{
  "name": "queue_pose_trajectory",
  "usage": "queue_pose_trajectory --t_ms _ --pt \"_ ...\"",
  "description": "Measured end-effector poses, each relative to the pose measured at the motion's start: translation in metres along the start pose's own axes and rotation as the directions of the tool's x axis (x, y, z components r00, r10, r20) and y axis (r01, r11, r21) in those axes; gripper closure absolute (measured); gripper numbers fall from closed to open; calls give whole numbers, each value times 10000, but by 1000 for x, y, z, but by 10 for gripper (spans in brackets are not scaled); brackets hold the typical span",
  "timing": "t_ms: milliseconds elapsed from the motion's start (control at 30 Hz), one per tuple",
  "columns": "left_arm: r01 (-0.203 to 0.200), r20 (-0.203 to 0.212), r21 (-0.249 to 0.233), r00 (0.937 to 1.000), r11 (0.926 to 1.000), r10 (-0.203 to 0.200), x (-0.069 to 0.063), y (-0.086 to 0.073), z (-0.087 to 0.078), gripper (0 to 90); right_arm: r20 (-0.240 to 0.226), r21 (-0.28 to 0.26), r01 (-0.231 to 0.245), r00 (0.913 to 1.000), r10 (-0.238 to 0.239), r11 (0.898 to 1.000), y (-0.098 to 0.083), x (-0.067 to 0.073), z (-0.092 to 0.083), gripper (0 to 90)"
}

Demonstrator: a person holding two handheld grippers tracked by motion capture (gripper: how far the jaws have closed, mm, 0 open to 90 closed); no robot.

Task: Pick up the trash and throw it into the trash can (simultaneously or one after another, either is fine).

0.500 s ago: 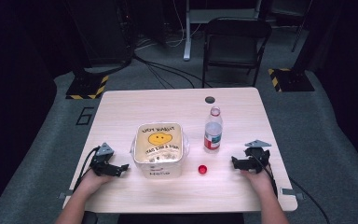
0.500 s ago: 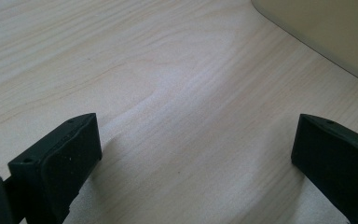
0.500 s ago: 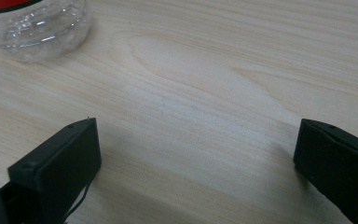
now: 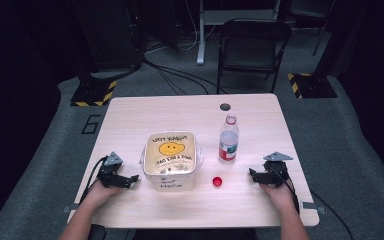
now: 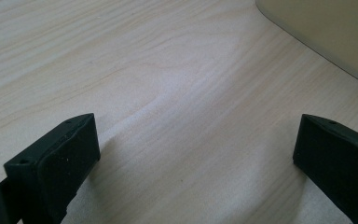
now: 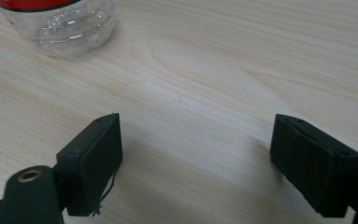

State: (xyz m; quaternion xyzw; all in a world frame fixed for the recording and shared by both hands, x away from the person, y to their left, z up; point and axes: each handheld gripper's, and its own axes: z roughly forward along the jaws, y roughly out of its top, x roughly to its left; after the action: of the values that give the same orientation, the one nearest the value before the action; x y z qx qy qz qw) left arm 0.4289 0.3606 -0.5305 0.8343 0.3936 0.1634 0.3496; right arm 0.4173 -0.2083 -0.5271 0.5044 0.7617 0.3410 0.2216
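Note:
A clear plastic bottle (image 4: pixel 228 141) with a red label stands upright right of the table's middle, and its neck looks uncapped. A small red cap (image 4: pixel 217 181) lies on the wood in front of it. A pale lidded tub (image 4: pixel 172 159) with a yellow smiley face sits at the centre. My left gripper (image 4: pixel 131 179) rests on the table just left of the tub, open, its jaws empty (image 5: pixel 196 149); the tub's corner (image 5: pixel 326 32) lies ahead of it. My right gripper (image 4: pixel 253 175) rests right of the cap, open and empty (image 6: pixel 196 149), with the bottle's base (image 6: pixel 60 23) ahead.
The light wooden table (image 4: pixel 145 120) has a dark round cable hole (image 4: pixel 225 106) near its far edge. Beyond it stand a black folding chair (image 4: pixel 252 47), stand bases with yellow-black tape (image 4: pixel 92 92) and loose cables on grey carpet.

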Motion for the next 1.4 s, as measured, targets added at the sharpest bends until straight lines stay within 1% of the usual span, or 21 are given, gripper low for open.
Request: queue_pose_trajectory --t_ms 33,100,233,267,300,400,433,467,533,600,633,667,800,933,1000,1067,1200,1233,1267,1333,1400 --pt "-88 -60 -32 9999 10000 88 1 1 1 0 -8 2 81 10000 -81 10000 0 -1 0 184" --pt "9 -60 -79 10000 10000 -10 0 1 2 0 -141 133 191 9997 -189 9997 1 -3 -2 230" --pt "25 -43 -58 10000 10000 -25 0 1 1 1 -184 410 196 9997 -189 9990 5 -3 -4 307" --pt "64 -45 -90 10000 9999 -65 0 1 2 0 -256 484 357 9991 -345 9982 6 -3 -4 316" --pt "10 -48 -39 10000 10000 -10 0 1 1 0 -186 572 303 9994 -293 9979 8 -1 -5 314" --pt "30 -87 -116 10000 9999 -31 1 1 3 1 -184 285 618 9980 -613 9977 11 2 -11 290" --pt "155 -55 -134 9999 9998 -155 0 2 3 1 -180 152 648 9978 -645 9978 11 3 -13 276" --pt "124 -50 -78 9999 9999 -124 0 2 3 1 -169 107 676 9976 -674 9977 11 3 -15 268" --pt "135 -58 -75 9999 9999 -135 0 2 3 1 -250 -29 582 9980 -583 9983 11 5 -18 265" --pt "130 -94 -96 9999 9999 -131 0 2 3 2 -357 -166 664 9971 -669 9977 12 4 -20 254" --pt "214 -98 -111 9997 9997 -215 0 1 2 2 -485 -240 557 9972 -569 9982 14 3 -20 239" --pt "137 -117 -69 9998 9999 -138 0 1 2 1 -607 -304 504 9968 -521 9983 17 3 -21 225" --pt "234 -170 -56 9996 9997 -235 -1 0 1 2 -724 -548 450 9962 -489 9975 23 5 -24 187" --pt "273 -254 -104 9993 9996 -275 -1 0 1 2 -757 -928 578 9950 -649 9940 29 10 -29 145" --pt "268 -268 -145 9993 9995 -272 -1 0 1 2 -724 -1063 831 9932 -910 9909 36 13 -33 135" --pt "288 -258 -52 9992 9996 -289 -1 -1 0 2 -873 -1231 861 9914 -972 9887 40 16 -36 134" --pt "252 -291 -106 9993 9996 -255 -4 -6 -5 2 -1008 -1409 1232 9853 -1380 9823 49 27 -40 130" --pt "290 -179 -62 9994 9996 -291 -4 -8 -7 3 -1021 -1505 1276 9843 -1438 9803 52 31 -42 126" --pt "179 -253 -107 9995 9998 -182 -4 -9 -8 3 -1063 -1545 1309 9832 -1482 9793 55 33 -42 122" --pt "240 -176 -93 9996 9997 -242 -5 -11 -10 3 -847 -1461 1356 9852 -1489 9799 60 38 -41 80" --pt "211 -195 -117 9996 9997 -213 -4 -14 -13 3 -856 -1362 1258 9867 -1382 9827 64 40 -38 60"
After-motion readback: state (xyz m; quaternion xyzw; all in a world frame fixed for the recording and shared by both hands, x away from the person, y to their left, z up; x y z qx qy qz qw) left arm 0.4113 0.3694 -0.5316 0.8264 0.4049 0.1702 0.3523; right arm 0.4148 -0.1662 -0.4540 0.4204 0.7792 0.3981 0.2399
